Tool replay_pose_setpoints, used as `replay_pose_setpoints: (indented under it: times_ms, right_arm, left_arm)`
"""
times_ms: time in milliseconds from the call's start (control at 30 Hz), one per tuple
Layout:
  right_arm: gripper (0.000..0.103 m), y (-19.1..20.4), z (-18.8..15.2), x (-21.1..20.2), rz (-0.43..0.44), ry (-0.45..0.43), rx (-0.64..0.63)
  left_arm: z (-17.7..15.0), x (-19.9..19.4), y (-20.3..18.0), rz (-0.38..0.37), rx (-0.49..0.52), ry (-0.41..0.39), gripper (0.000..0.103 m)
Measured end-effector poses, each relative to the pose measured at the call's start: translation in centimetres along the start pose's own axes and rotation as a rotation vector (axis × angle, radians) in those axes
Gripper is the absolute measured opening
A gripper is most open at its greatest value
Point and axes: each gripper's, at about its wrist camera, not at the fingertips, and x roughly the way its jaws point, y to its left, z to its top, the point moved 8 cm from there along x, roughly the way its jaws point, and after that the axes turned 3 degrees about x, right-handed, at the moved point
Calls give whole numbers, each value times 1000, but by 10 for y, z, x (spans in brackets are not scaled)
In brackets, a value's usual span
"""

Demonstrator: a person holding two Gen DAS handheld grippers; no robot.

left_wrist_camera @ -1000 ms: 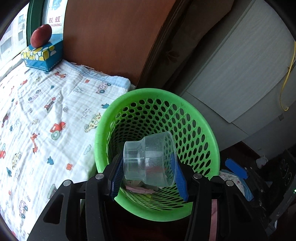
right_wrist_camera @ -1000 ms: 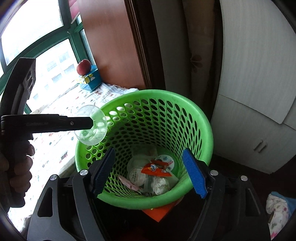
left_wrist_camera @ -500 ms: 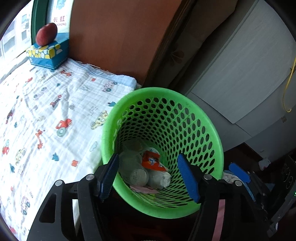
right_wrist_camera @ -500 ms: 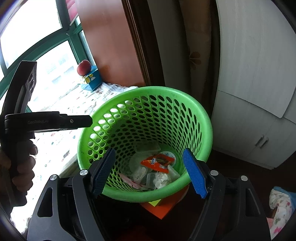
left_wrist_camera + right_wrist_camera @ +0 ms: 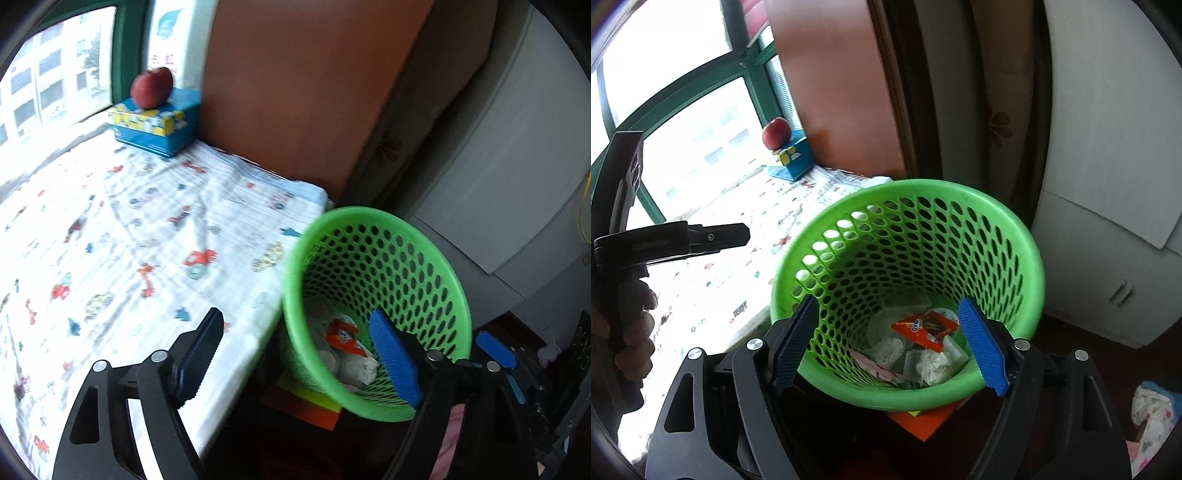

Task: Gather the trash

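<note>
A green perforated waste basket [image 5: 373, 221] [image 5: 908, 192] stands on the floor beside the bed. It holds trash: a red snack wrapper [image 5: 923, 328] [image 5: 343, 334], crumpled paper [image 5: 934, 363] and clear plastic cups [image 5: 886, 339]. My left gripper [image 5: 299, 354] is open and empty, over the bed's edge and the basket's near rim. It also shows in the right wrist view [image 5: 713, 234], to the left of the basket. My right gripper [image 5: 886, 343] is open and empty above the basket's near rim.
The bed has a cartoon-print sheet [image 5: 129, 229]. A blue tissue box [image 5: 155, 125] with a red apple [image 5: 151, 86] on it sits by the window. A white cabinet [image 5: 1108, 184] stands at the right. An orange pad [image 5: 923, 421] lies under the basket.
The left gripper opened and the clear plastic cup dropped into the basket. The left gripper then drew back to the left, toward the bed. The right gripper stayed open.
</note>
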Motion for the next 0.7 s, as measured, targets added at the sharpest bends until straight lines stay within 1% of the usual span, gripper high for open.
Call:
replay_pose_setpoints:
  times_ms: [67, 233, 433, 600, 700]
  right_arm:
    - [80, 6, 1, 2, 6, 0, -10]
    - [82, 26, 3, 5, 33, 0, -32]
    - [84, 51, 6, 9, 57, -1, -60]
    - [85, 68, 9, 14, 83, -1, -68]
    - [85, 80, 11, 17, 96, -1, -76]
  left_arm:
    - [0, -7, 8, 16, -3, -16, 79]
    - [1, -26, 26, 64, -17, -55, 85]
    - [-2, -49, 50, 138, -29, -106, 91]
    - [-8, -66, 74, 221, -32, -134, 93]
    - [-13, -73, 88, 245, -48, -141, 93]
